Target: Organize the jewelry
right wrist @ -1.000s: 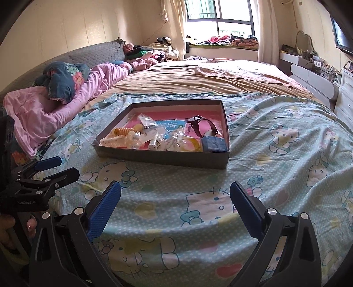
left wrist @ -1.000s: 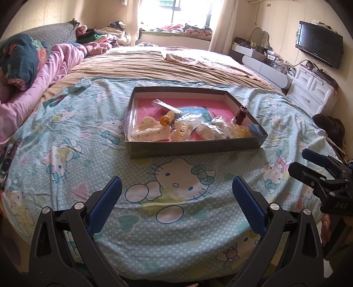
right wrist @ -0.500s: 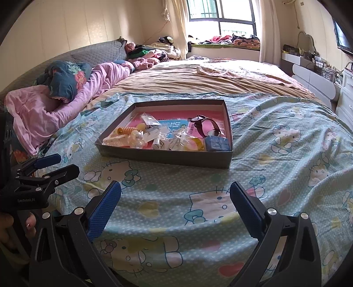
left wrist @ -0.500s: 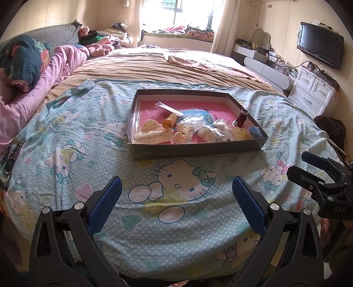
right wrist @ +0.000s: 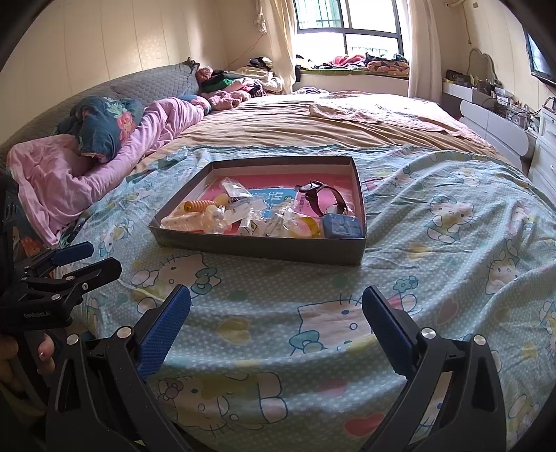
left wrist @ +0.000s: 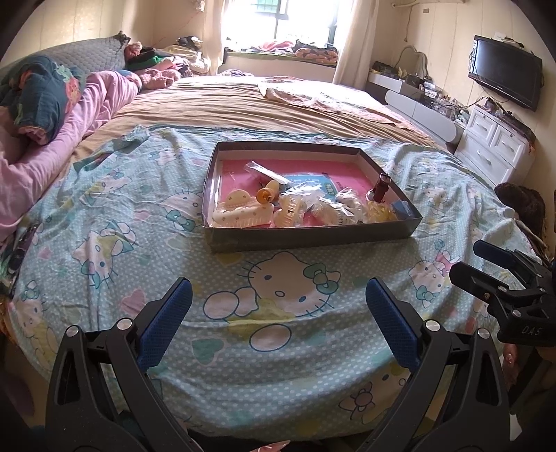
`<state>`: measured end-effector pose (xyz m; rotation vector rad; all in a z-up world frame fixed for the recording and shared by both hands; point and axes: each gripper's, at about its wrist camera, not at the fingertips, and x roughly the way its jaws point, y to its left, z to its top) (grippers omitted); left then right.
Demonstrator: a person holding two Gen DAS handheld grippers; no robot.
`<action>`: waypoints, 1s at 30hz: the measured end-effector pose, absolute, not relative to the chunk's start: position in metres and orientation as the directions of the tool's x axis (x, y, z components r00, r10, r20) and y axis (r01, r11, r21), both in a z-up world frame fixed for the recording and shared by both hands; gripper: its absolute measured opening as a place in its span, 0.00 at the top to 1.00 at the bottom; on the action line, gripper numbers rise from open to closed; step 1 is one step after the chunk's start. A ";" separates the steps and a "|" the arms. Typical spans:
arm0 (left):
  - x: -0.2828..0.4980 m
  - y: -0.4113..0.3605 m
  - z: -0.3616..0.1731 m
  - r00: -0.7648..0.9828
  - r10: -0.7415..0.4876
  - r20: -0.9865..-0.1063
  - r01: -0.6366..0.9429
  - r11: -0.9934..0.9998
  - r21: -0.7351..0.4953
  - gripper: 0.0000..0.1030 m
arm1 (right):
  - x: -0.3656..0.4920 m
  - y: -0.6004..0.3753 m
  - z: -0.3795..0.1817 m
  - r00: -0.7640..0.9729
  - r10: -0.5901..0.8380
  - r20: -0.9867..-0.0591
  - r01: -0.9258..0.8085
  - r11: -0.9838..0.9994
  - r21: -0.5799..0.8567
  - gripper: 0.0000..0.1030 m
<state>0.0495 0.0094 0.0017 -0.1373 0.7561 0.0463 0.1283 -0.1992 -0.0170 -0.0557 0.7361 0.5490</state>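
A large bed (left wrist: 278, 114) fills the room; bright window (right wrist: 347, 31) behind it, cream walls, a wall television (left wrist: 505, 81) above white drawers (left wrist: 493, 146).

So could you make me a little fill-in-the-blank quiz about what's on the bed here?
1. The tray of jewelry sits on a ____ with cartoon cats.
2. Both the left gripper and right gripper are ____.
3. The tray's floor is ____.
4. The small blue box lies in the tray's near-____ corner.

Answers: bedsheet; open; pink; right
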 end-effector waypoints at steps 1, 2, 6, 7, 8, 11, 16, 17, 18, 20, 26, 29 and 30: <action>0.050 0.009 0.002 0.728 -0.009 -0.686 -0.091 0.990 -0.109 0.09 | 0.128 -0.199 -0.017 0.608 0.455 -0.651 -0.494 0.859 0.139 0.05; 0.049 0.010 0.002 0.728 -0.010 -0.686 -0.090 0.990 -0.110 0.09 | 0.128 -0.199 -0.017 0.609 0.454 -0.651 -0.493 0.859 0.139 0.05; 0.049 0.010 0.003 0.728 -0.010 -0.685 -0.088 0.990 -0.108 0.09 | 0.128 -0.199 -0.016 0.608 0.455 -0.651 -0.494 0.858 0.138 0.05; 0.049 0.010 0.003 0.728 -0.010 -0.686 -0.087 0.990 -0.107 0.09 | 0.128 -0.199 -0.016 0.608 0.455 -0.651 -0.494 0.858 0.139 0.05; 0.049 0.009 0.003 0.727 -0.009 -0.687 -0.088 0.991 -0.105 0.09 | 0.128 -0.199 -0.016 0.608 0.455 -0.650 -0.494 0.858 0.139 0.05; 0.049 0.009 0.004 0.728 -0.006 -0.686 -0.089 0.991 -0.104 0.09 | 0.128 -0.199 -0.016 0.608 0.455 -0.650 -0.494 0.858 0.138 0.05; 0.049 0.009 0.004 0.728 -0.004 -0.686 -0.092 0.990 -0.103 0.09 | 0.128 -0.199 -0.016 0.607 0.456 -0.651 -0.494 0.858 0.140 0.05; 0.049 0.009 0.004 0.728 -0.005 -0.685 -0.090 0.991 -0.103 0.09 | 0.128 -0.199 -0.016 0.606 0.457 -0.651 -0.495 0.857 0.140 0.05; 0.049 0.008 0.004 0.728 -0.003 -0.685 -0.092 0.991 -0.102 0.09 | 0.128 -0.199 -0.016 0.607 0.455 -0.651 -0.495 0.858 0.138 0.05; 0.050 0.008 0.004 0.727 -0.004 -0.687 -0.092 0.990 -0.103 0.09 | 0.129 -0.199 -0.016 0.605 0.458 -0.651 -0.495 0.857 0.142 0.05; 0.050 0.009 0.005 0.724 0.003 -0.690 -0.095 0.991 -0.096 0.09 | 0.129 -0.199 -0.017 0.608 0.456 -0.650 -0.493 0.859 0.141 0.05; 0.050 0.009 0.005 0.723 0.006 -0.691 -0.096 0.991 -0.091 0.09 | 0.129 -0.199 -0.017 0.607 0.457 -0.650 -0.494 0.858 0.141 0.05; 0.050 0.009 0.005 0.722 0.007 -0.692 -0.096 0.991 -0.090 0.09 | 0.129 -0.199 -0.017 0.608 0.456 -0.650 -0.494 0.858 0.140 0.05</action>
